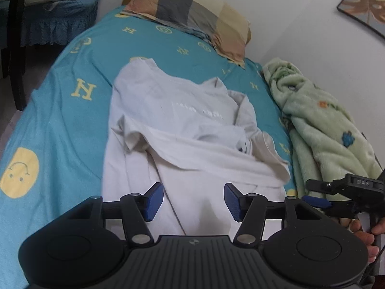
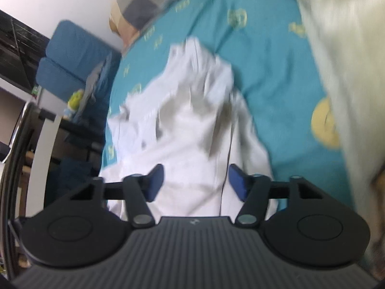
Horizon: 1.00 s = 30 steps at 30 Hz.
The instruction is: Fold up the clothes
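White T-shirt (image 1: 182,120) lying rumpled, partly folded, along the middle of the bed (image 1: 60,120).
Left tongs (image 1: 193,202) and right tongs (image 2: 196,183) stand parted and empty above its near hem, placed for a two-corner grasp; blanket (image 1: 322,130) bunched aside at right.

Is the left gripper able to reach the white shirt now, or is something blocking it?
Probably yes: the left gripper is open just above the white shirt, with nothing between them.

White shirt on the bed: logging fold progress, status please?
Left gripper open, right gripper open, nothing held. White shirt rumpled, partly folded. Green blanket alongside, right.
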### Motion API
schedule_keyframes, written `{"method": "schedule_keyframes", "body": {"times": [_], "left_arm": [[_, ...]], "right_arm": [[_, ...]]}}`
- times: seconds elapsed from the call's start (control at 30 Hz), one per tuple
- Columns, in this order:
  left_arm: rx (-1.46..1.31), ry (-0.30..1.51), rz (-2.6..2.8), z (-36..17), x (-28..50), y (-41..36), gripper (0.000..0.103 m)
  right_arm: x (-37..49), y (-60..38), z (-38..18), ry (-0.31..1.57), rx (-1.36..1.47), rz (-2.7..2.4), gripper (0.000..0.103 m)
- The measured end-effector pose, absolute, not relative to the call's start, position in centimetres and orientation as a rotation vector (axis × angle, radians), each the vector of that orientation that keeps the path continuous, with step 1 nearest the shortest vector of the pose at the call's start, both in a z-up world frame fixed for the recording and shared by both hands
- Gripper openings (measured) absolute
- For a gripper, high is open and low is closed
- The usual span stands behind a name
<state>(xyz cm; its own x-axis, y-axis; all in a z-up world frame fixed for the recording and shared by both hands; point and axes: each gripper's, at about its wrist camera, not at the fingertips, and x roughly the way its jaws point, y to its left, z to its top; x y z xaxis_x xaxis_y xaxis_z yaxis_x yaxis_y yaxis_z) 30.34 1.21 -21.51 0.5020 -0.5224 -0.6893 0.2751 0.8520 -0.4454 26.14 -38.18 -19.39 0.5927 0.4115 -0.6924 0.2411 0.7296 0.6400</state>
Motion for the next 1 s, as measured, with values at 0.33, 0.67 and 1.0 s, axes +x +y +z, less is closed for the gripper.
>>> {"method": "schedule_keyframes", "body": {"times": [0.33, 0.67, 1.0], "left_arm": [[-0.344, 0.985, -0.564, -24.8, 33.0, -1.1, 0.017], [-0.362, 0.827, -0.609, -20.3, 33.7, -0.5, 0.0], [-0.122, 0.86, -0.784, -22.4, 34.0, -3.2, 0.033]], "right_arm": [[28.0, -37.5, -22.8, 1.026, 0.813, 0.053, 0.011], [28.6, -37.6, -19.3, 0.89, 0.69, 0.063, 0.003], [29.9, -38.3, -20.6, 0.983, 0.735, 0.051, 0.005]]}}
